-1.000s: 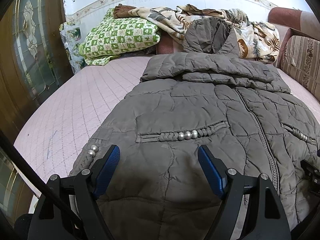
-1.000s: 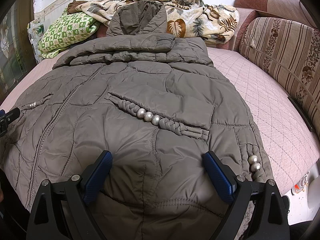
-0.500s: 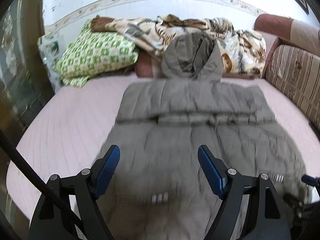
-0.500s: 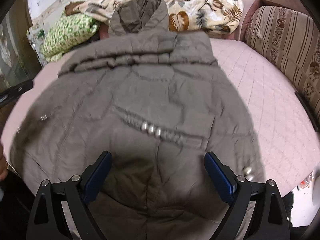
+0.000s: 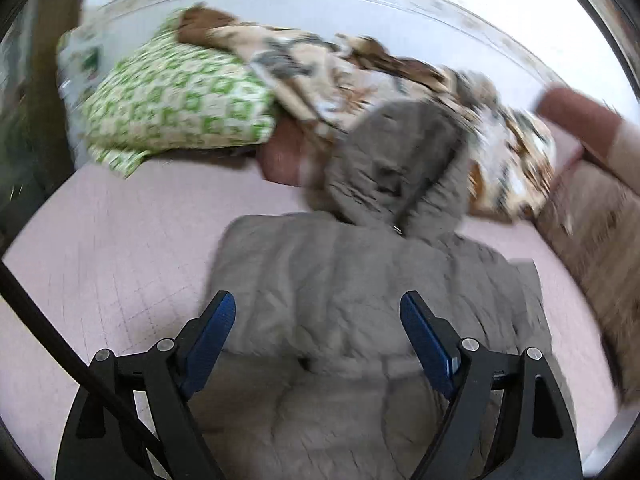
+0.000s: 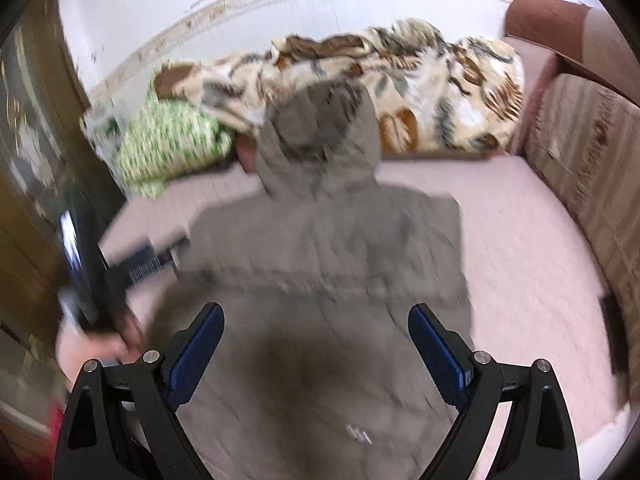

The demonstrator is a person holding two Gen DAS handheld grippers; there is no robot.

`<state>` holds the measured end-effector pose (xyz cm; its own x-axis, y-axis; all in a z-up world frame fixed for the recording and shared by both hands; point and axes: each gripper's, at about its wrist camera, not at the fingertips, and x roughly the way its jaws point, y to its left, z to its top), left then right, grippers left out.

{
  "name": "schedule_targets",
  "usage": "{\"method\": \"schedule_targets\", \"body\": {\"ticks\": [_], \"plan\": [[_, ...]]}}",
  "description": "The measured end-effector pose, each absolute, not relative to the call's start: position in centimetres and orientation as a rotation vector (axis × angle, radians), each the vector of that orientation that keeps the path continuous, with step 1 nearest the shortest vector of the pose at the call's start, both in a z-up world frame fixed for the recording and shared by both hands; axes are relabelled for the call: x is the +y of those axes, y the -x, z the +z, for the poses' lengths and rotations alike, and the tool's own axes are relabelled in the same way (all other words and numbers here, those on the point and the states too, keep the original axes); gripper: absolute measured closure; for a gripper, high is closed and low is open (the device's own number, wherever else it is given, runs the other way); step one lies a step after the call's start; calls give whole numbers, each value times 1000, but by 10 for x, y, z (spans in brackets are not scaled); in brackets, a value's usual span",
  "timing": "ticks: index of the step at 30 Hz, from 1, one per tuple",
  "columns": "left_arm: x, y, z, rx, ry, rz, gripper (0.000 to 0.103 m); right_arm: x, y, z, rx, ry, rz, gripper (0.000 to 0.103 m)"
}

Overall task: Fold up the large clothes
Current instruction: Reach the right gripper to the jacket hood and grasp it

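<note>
A grey-brown quilted coat (image 5: 340, 280) lies spread flat on the pink bed, sleeves folded across its chest and its hood (image 5: 396, 168) resting against the bedding at the head. My left gripper (image 5: 317, 300) hovers above the coat's middle, jaws opening, with nothing between them. In the right wrist view the coat (image 6: 328, 240) and hood (image 6: 320, 140) are blurred by motion. My right gripper (image 6: 316, 310) hangs open over the coat's lower half, holding nothing. The left gripper's black body (image 6: 92, 264) and a hand (image 6: 104, 344) show at that view's left edge.
A green-checked pillow (image 5: 176, 108) and a leaf-patterned blanket (image 6: 400, 80) are heaped at the head of the bed. A striped sofa back (image 6: 580, 168) runs along the right side. A wooden door with glass (image 6: 32, 168) stands at the left. Pink sheet (image 5: 120, 248) lies bare left of the coat.
Both grippers have risen away from the coat, which now looks smaller and lower in each view. The pictures have turned blurry from the motion. Neither gripper took hold of anything.
</note>
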<state>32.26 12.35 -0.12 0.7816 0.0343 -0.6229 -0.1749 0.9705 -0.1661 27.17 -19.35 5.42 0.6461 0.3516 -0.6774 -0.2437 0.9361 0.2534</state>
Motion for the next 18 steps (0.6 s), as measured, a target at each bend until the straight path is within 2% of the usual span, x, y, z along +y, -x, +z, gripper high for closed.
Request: {"method": "schedule_targets", "body": {"ticks": [8, 18], "plan": [[146, -337, -32, 713, 200, 148, 19, -132, -440, 102, 713, -129, 293, 7], [131, -355, -42, 693, 139, 131, 19, -138, -644, 74, 794, -542, 167, 7]]}}
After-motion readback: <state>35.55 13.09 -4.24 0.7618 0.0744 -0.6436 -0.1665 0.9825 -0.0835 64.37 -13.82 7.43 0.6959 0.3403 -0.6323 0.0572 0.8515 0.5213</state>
